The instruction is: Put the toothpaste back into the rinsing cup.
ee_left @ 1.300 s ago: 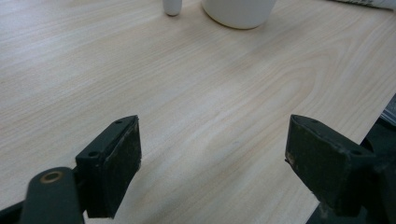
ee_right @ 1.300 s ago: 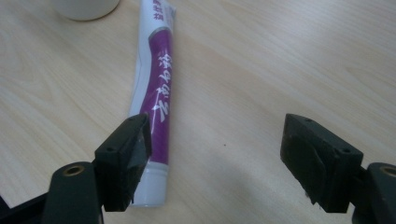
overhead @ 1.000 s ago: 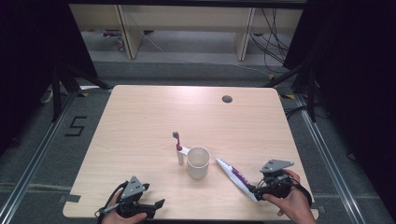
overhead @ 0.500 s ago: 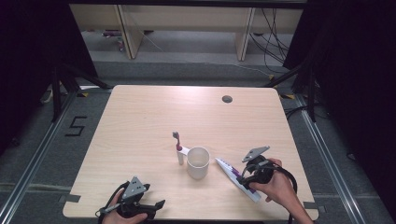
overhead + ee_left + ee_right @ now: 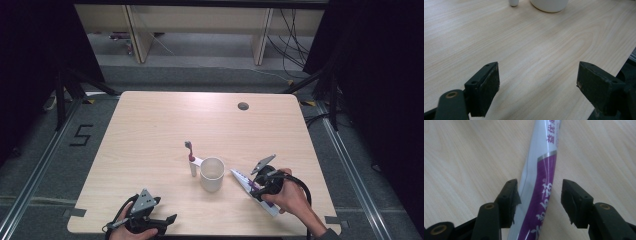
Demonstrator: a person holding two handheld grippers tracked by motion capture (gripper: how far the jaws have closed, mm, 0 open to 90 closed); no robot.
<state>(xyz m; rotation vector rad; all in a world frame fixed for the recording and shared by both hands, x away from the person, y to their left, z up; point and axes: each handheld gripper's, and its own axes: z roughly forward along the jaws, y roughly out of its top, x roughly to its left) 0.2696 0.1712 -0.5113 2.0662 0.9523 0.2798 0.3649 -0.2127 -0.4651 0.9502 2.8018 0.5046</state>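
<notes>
Right gripper (image 5: 537,202) over the tube (image 5: 541,170), I saw its jaws just closing in, tube between them, left jaw touching, right jaw still off, left gripper (image 5: 537,87) wide apart over bare table (image 5: 536,50), cup (image 5: 212,173) beyond both.

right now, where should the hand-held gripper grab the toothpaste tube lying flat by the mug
Grip the toothpaste tube across its narrow width at mid-body, coming from above. It lies flat on the table, so only its two long edges are exposed. The right hand-held gripper already straddles it there, jaws just closing, the left pad at the edge, the right still apart.
</notes>
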